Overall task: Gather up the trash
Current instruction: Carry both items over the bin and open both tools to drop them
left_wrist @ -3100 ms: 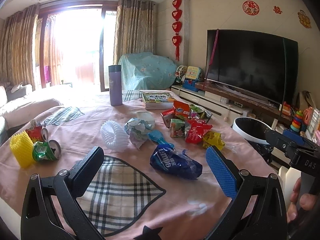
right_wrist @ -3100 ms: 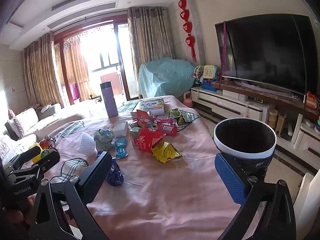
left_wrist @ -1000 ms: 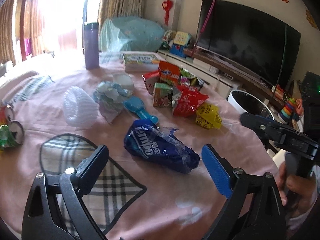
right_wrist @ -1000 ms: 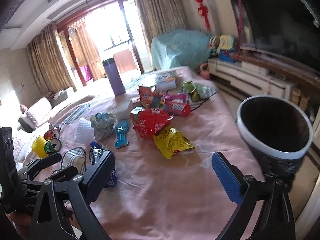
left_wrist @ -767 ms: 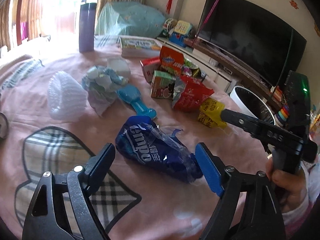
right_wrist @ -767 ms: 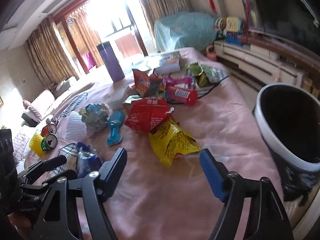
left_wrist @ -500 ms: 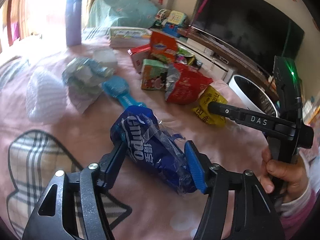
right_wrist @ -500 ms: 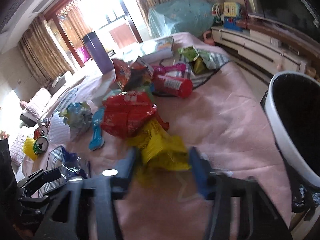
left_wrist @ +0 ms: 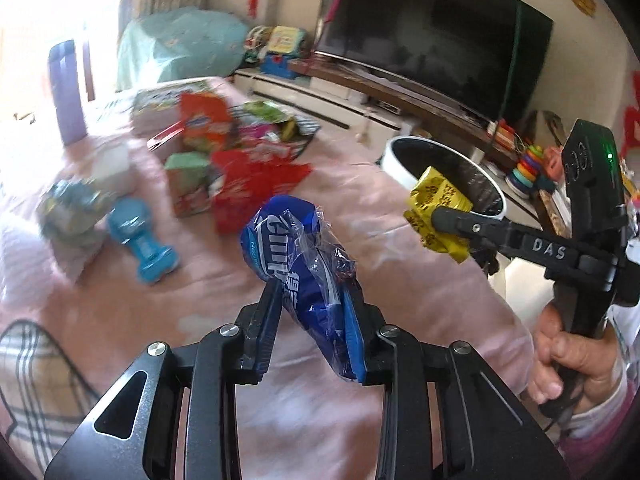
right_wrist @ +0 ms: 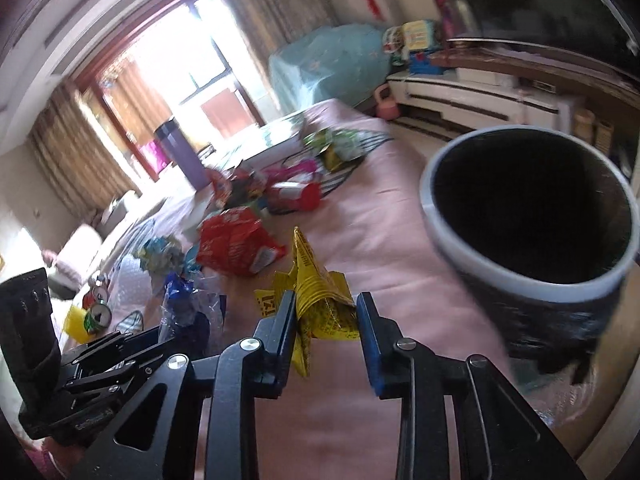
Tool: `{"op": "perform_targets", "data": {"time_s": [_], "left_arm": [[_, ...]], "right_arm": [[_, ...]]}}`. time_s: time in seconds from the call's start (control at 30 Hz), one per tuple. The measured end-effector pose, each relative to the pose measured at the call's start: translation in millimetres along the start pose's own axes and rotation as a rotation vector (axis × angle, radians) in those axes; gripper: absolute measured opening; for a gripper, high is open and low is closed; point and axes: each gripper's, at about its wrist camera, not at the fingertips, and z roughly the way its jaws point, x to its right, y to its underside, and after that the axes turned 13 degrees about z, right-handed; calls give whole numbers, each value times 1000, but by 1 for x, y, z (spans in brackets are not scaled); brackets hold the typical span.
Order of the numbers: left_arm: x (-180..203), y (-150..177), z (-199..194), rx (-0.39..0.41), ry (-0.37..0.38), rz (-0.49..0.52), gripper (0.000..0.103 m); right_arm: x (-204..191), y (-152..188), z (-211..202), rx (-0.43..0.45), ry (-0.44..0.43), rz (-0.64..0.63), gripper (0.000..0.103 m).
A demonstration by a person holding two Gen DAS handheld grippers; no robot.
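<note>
My left gripper (left_wrist: 314, 300) is shut on a blue snack wrapper (left_wrist: 296, 248) and holds it above the pink tablecloth. My right gripper (right_wrist: 326, 312) is shut on a yellow snack wrapper (right_wrist: 316, 292), also lifted; in the left wrist view that yellow wrapper (left_wrist: 436, 208) hangs just in front of the bin. The bin (right_wrist: 532, 216) is round, white-rimmed and black-lined, standing off the table's right edge; it also shows in the left wrist view (left_wrist: 404, 152). More trash lies on the table: a red wrapper (right_wrist: 236, 246), a green carton (left_wrist: 188, 188), a crumpled teal wrapper (left_wrist: 72, 208).
A purple bottle (left_wrist: 66, 92), a book (left_wrist: 168, 100), a blue scoop (left_wrist: 140, 236) and cans (right_wrist: 98, 308) sit on the pink table (left_wrist: 400, 288). A TV (left_wrist: 432, 36) on a low cabinet stands behind the bin. The table edge runs beside the bin.
Both grippers closed on wrappers lying on the table, the left on the blue one and the right on the yellow one, lifted them and swung right toward the bin.
</note>
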Motion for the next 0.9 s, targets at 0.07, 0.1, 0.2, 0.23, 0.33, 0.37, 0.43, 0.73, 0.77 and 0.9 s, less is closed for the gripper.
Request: {"op": "perform_targets", "data": {"time_s": [0.07, 0.1, 0.2, 0.23, 0.33, 0.37, 0.43, 0.73, 0.77, 0.9], "left_arm": [[7, -7, 3, 7, 18, 12, 28], [11, -13, 6, 10, 29, 22, 28], [20, -24, 10, 19, 50, 48, 28], [24, -29, 12, 23, 56, 60, 28], [34, -44, 19, 34, 70, 88, 28], [36, -49, 21, 37, 74, 95, 28], [41, -61, 25, 43, 87, 107, 28], [67, -108, 43, 67, 145, 151, 28], [69, -112, 46, 64, 153, 151, 28], [80, -125, 59, 57, 182, 160, 28]], "right_arm": [[8, -5, -9, 22, 15, 14, 30], [11, -7, -13, 33, 19, 19, 30], [20, -15, -25, 67, 38, 34, 30], [24, -18, -29, 77, 43, 40, 30], [36, -29, -38, 107, 62, 61, 30], [41, -34, -39, 115, 70, 69, 30], [48, -41, -42, 125, 83, 82, 30], [77, -73, -44, 149, 132, 118, 30], [79, -74, -44, 150, 136, 118, 30], [88, -82, -43, 147, 156, 122, 30]]}}
